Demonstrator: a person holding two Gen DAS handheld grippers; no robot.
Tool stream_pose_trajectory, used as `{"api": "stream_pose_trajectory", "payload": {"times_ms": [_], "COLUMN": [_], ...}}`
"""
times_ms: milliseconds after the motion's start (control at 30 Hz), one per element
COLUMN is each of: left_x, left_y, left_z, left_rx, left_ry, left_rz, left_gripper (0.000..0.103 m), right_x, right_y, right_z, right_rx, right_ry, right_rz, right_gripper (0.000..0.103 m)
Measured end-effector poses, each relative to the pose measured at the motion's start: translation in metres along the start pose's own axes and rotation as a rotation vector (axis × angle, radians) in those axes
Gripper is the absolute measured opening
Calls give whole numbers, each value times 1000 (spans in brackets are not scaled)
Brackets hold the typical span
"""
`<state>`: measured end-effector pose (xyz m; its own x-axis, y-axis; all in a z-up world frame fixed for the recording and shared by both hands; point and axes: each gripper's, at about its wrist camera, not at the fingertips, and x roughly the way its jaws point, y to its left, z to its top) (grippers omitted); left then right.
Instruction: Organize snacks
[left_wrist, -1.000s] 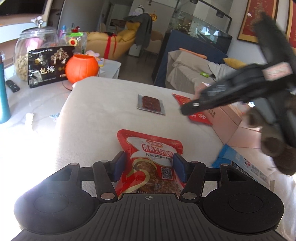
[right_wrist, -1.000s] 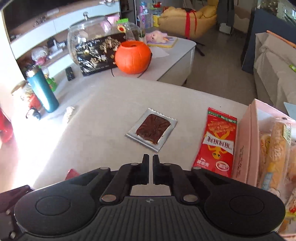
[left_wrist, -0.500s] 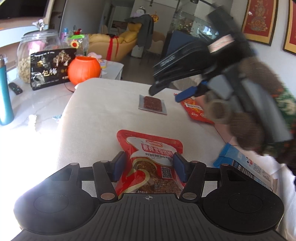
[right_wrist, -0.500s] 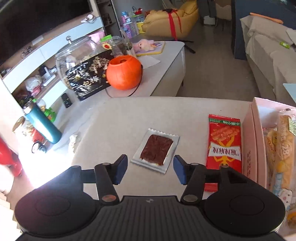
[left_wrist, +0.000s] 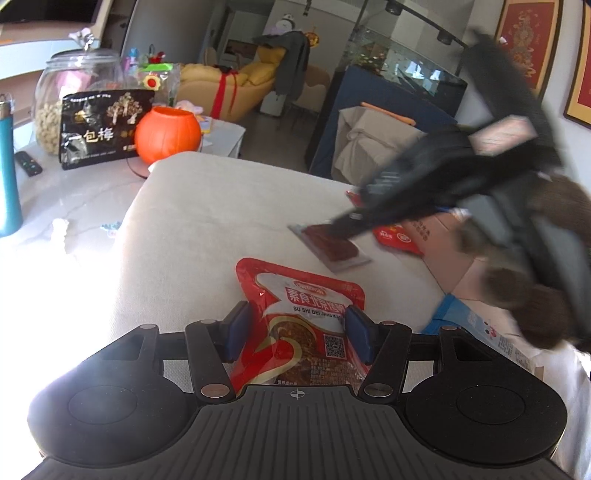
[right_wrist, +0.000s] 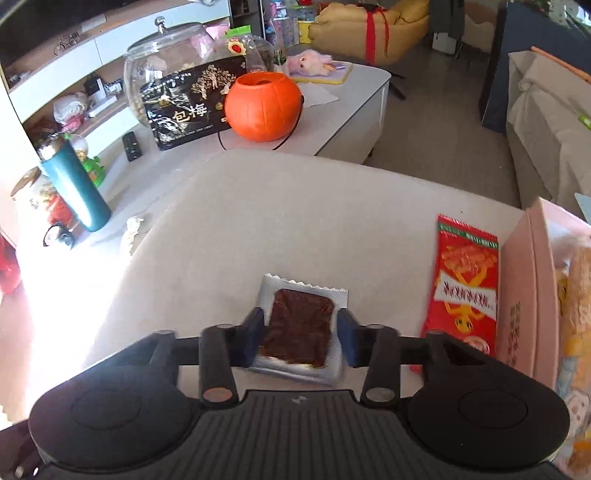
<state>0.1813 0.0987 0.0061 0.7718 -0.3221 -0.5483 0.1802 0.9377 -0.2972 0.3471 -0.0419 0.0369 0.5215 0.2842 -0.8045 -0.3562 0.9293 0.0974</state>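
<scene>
My left gripper (left_wrist: 295, 332) is shut on a red snack pouch (left_wrist: 299, 291), one pad against each side, above the beige cushion (left_wrist: 207, 221). A silver packet (right_wrist: 299, 295) with a dark brown snack lies on the cushion. My right gripper (right_wrist: 301, 332) straddles this packet with its jaws closing, and the pads press on its side edges. In the left wrist view the right gripper (left_wrist: 343, 225) reaches down from the right, with a gloved hand behind it, and its tips rest on the silver packet (left_wrist: 332, 254). A long red packet (right_wrist: 465, 280) lies to the right.
A pink box (right_wrist: 524, 295) holding several snacks stands at the cushion's right edge. A blue and white carton (left_wrist: 476, 328) lies lower at the right. On the white table beyond the cushion stand an orange pumpkin pot (right_wrist: 262, 107), a black bag (right_wrist: 188, 107), a glass jar (right_wrist: 166, 48) and a teal bottle (right_wrist: 74, 184).
My right gripper went from shut to wide open, came down over the silver packet and closed in on its sides. The left gripper and its red pouch stayed still.
</scene>
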Motion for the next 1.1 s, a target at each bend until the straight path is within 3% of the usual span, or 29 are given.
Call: {"api": "stream_pose_trajectory", "payload": {"times_ms": [33, 200, 400, 567, 633, 733, 867, 933, 1033, 1100], "left_x": [0, 1, -17, -24, -27, -35, -37, -31, -19, -11], "left_y": [0, -3, -13, -23, -22, -17, -14, -19, -29, -35], "left_z": [0, 4, 17, 15, 11, 10, 11, 9, 5, 3], "left_rx": [2, 33, 69, 146, 144, 118, 93, 109, 132, 161], "left_ry": [0, 17, 2, 74, 81, 57, 68, 85, 120, 120], "left_rz": [1, 7, 52, 77, 73, 81, 64, 57, 59, 83], "left_gripper": [62, 64, 66, 65, 65, 65, 65, 65, 66, 71], "right_x": [-13, -81, -97, -55, -32, 1, 1, -11, -46, -74], "right_y": [-4, -33, -51, -43, -36, -28, -16, -15, -26, -38], "right_z": [-8, -50, -59, -36, -27, -20, -25, -29, -42, -55], "right_rx": [3, 9, 1, 18, 18, 18, -63, -75, -37, -4], "right_ry": [7, -51, -105, -98, -88, -37, -59, -68, -99, -124], "right_rz": [24, 36, 29, 98, 98, 70, 24, 14, 68, 90], "right_gripper": [2, 2, 6, 35, 39, 40, 37, 37, 37, 37]}}
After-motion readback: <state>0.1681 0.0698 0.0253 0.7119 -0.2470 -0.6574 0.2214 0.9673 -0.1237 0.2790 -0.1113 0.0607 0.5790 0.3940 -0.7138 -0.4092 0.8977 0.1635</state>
